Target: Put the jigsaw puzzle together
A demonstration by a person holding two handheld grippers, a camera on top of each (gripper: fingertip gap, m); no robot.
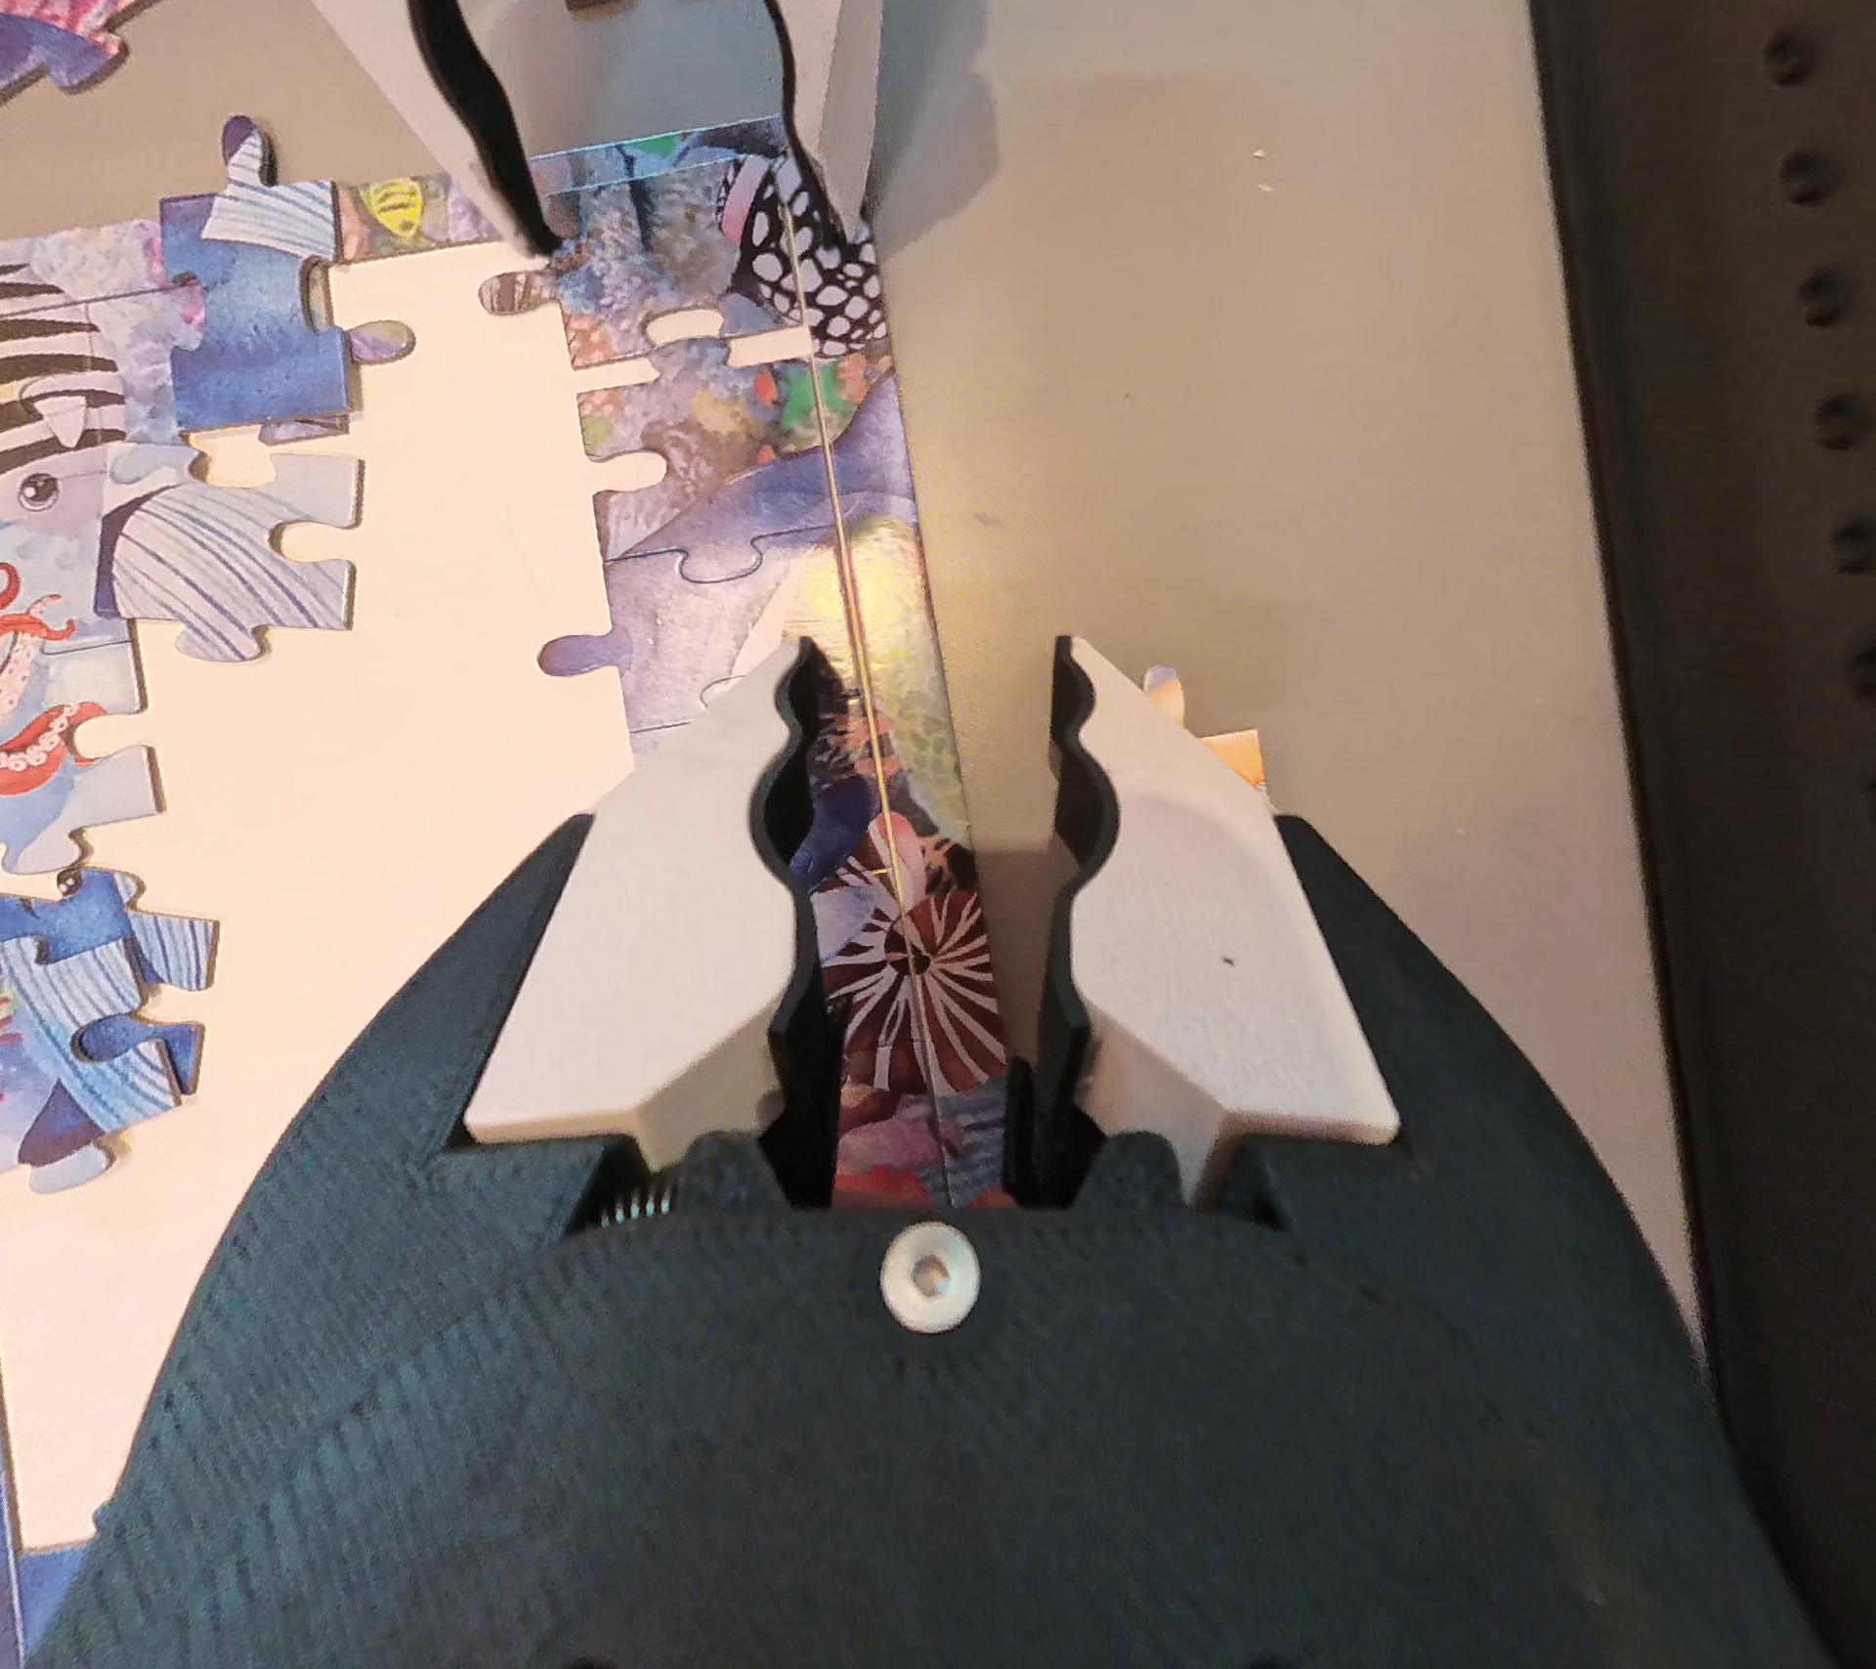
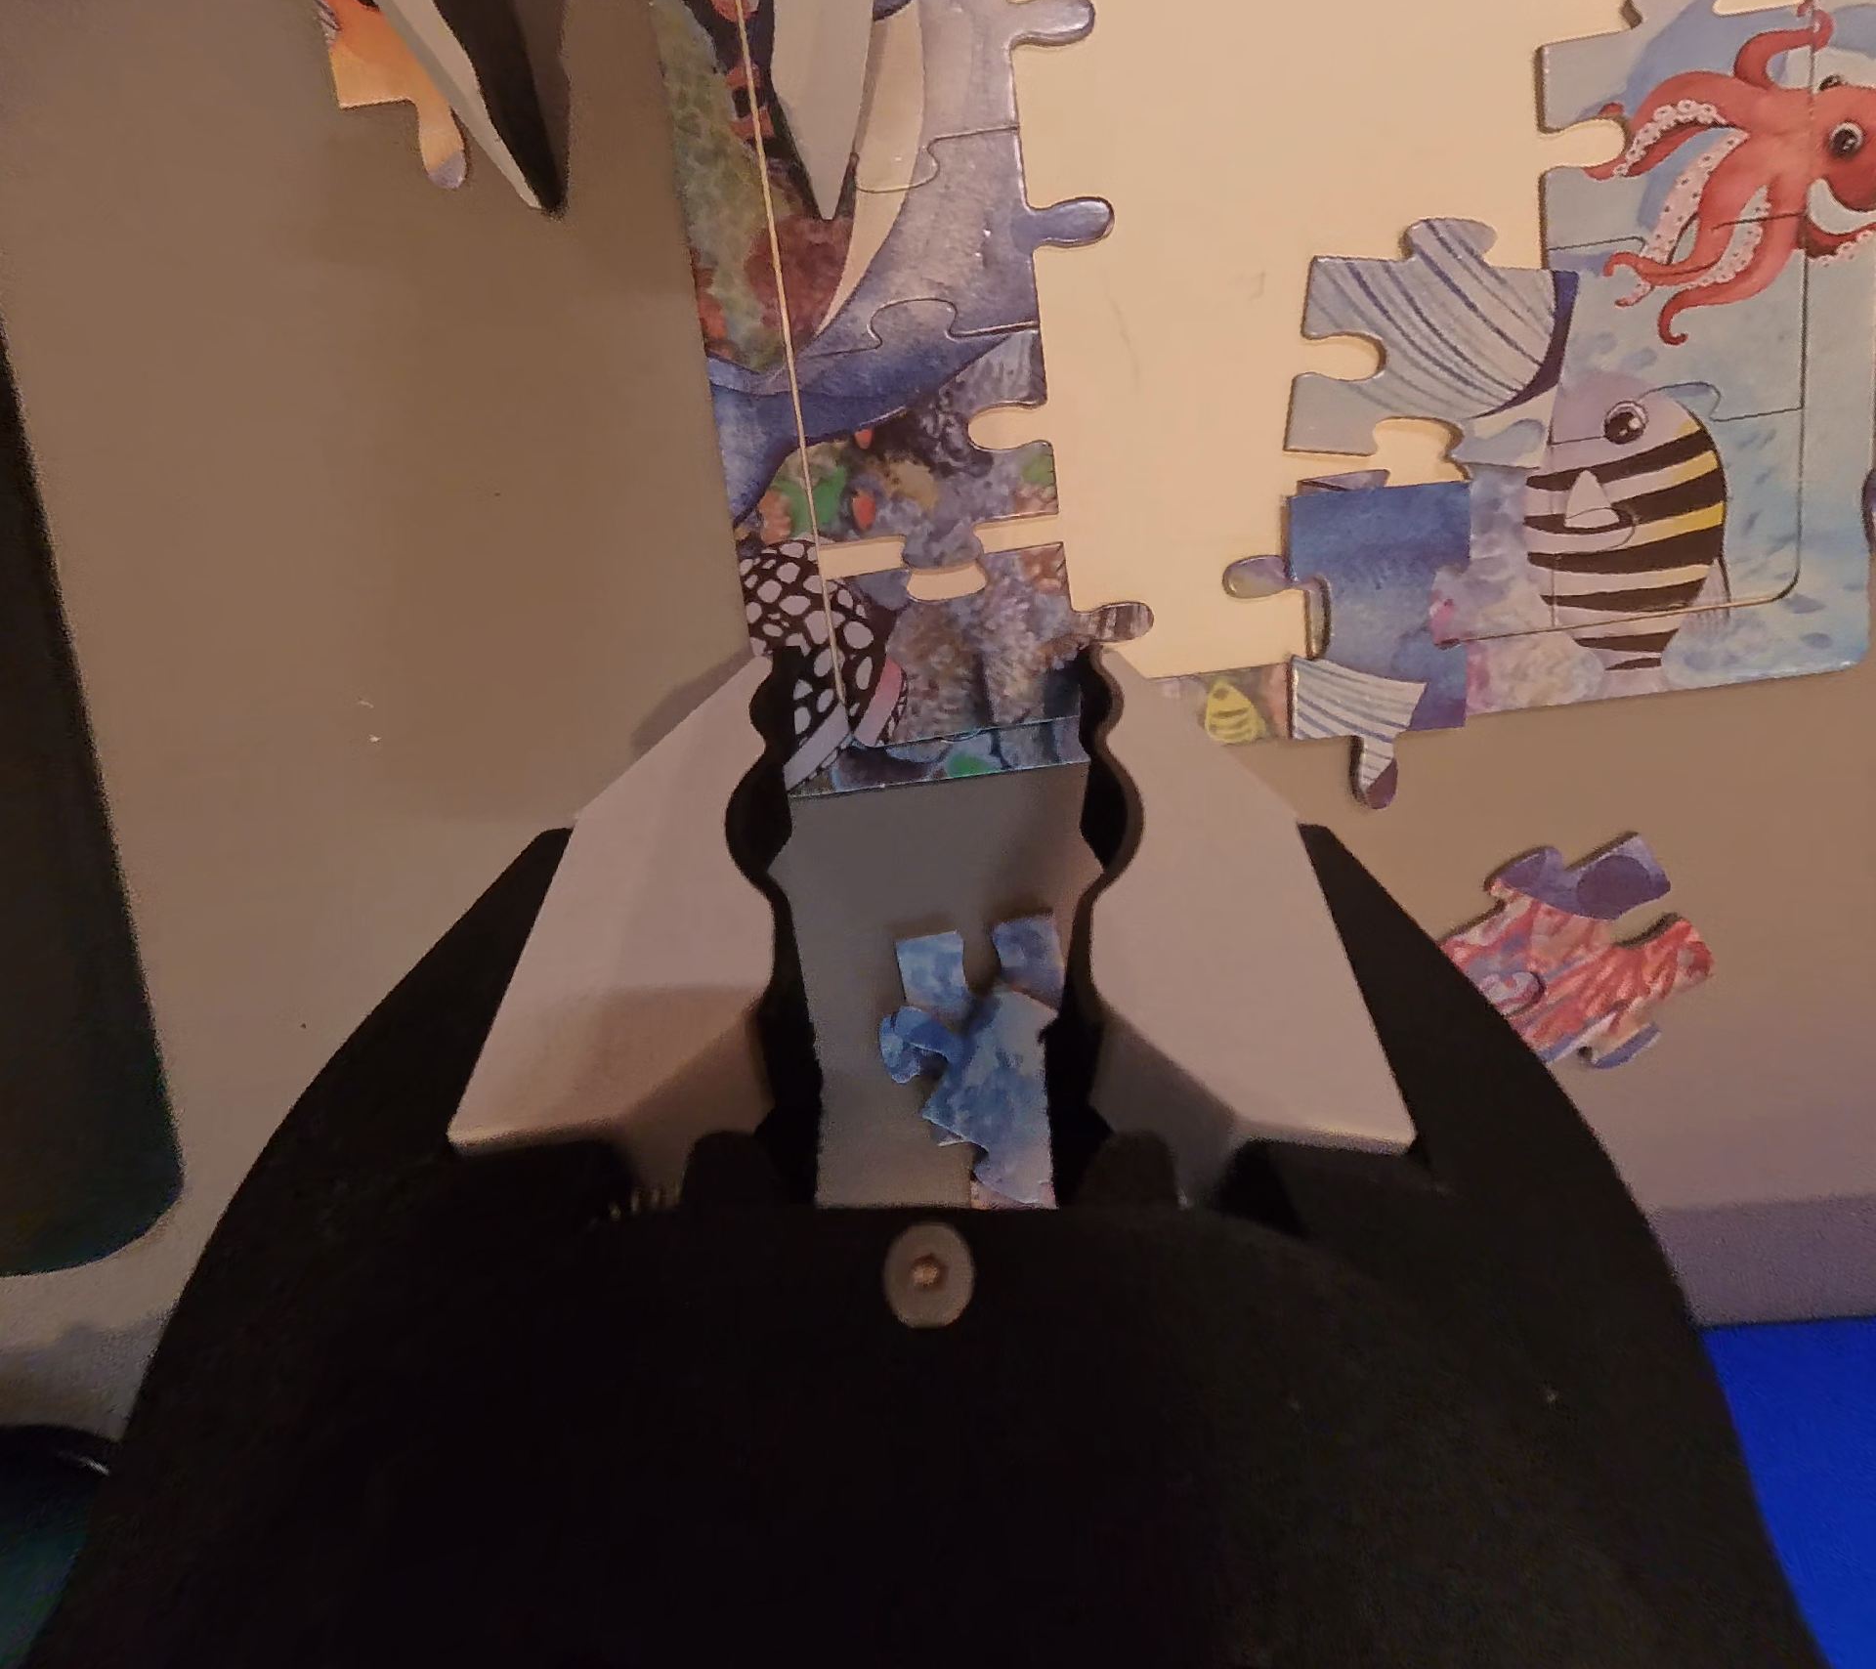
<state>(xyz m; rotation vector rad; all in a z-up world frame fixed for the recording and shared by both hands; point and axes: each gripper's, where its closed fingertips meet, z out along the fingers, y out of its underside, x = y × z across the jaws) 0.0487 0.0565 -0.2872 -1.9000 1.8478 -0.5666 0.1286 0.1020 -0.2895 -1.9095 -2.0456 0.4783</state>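
Note:
The puzzle board (image 1: 457,554) lies on a grey table with an assembled edge strip (image 1: 711,453) along its right side. My left gripper (image 1: 934,656) is open and empty, its fingers straddling that strip's near end and the board's edge. My right gripper (image 1: 695,229) faces it from the strip's far end. In the right wrist view my right gripper (image 2: 934,671) is open, with its tips at the strip's (image 2: 914,300) corner. A loose blue piece (image 2: 975,1052) lies on the table between its fingers. The left gripper (image 2: 690,219) shows at the top.
A cluster with a striped fish (image 2: 1624,483) and an octopus (image 2: 1766,138) sits on the board's (image 2: 1167,300) other side. A pink coral piece (image 2: 1584,960) lies off the board. An orange piece (image 2: 376,47) lies by the left gripper. A dark object (image 1: 1726,504) borders the table. There is about 10 cm between the tips of the two grippers.

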